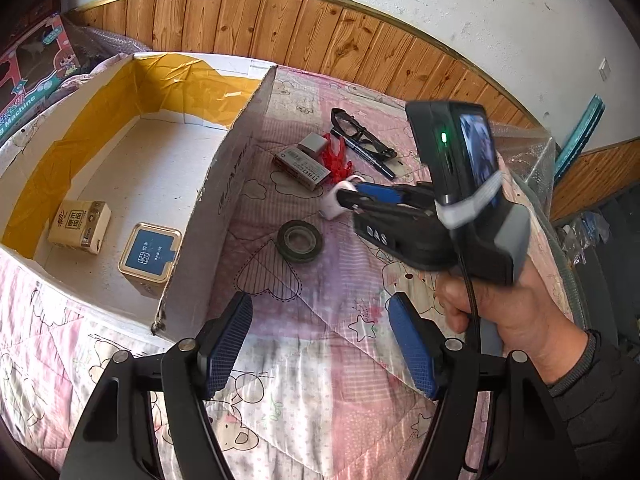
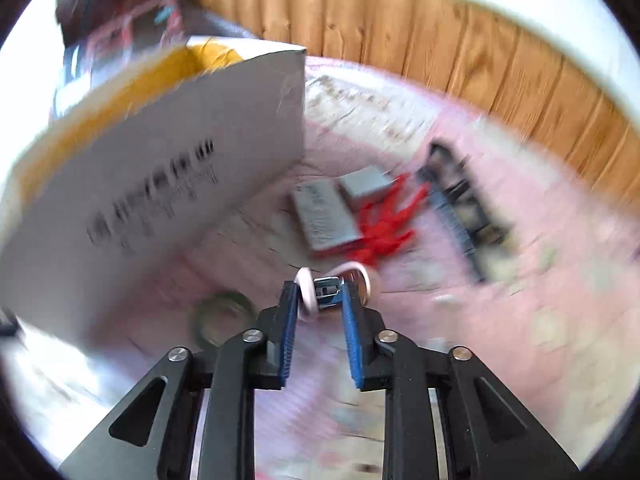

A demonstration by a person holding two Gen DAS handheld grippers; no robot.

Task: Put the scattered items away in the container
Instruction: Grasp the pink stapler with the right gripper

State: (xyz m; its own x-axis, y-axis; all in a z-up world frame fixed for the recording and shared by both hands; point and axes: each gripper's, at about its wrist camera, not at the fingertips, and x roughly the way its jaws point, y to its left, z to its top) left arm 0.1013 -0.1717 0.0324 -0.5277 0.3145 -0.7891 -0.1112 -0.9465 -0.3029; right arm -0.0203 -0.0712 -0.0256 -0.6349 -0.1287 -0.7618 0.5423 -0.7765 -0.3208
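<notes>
A white cardboard box (image 1: 224, 184) with yellow lining lies open on the pink quilt; a tissue pack (image 1: 80, 226) and a blue-topped tin (image 1: 150, 254) sit inside. My right gripper (image 1: 348, 196) is shut on a small white charger (image 1: 335, 202), lifted just above the quilt; the charger (image 2: 320, 290) sits between the blue pads in the blurred right wrist view. My left gripper (image 1: 320, 320) hangs open and empty over the quilt near the box corner. Scattered beyond: a black tape roll (image 1: 300, 240), a grey box (image 1: 302, 162), a red toy (image 1: 338, 158), black glasses (image 1: 360, 132) and a pen (image 1: 370, 156).
Wood panelling and a white wall back the bed. A pink toy carton (image 1: 28, 80) stands behind the box at the left. A person's hand (image 1: 508, 308) holds the right gripper. Bubble wrap (image 1: 524, 152) covers the bed's far right corner.
</notes>
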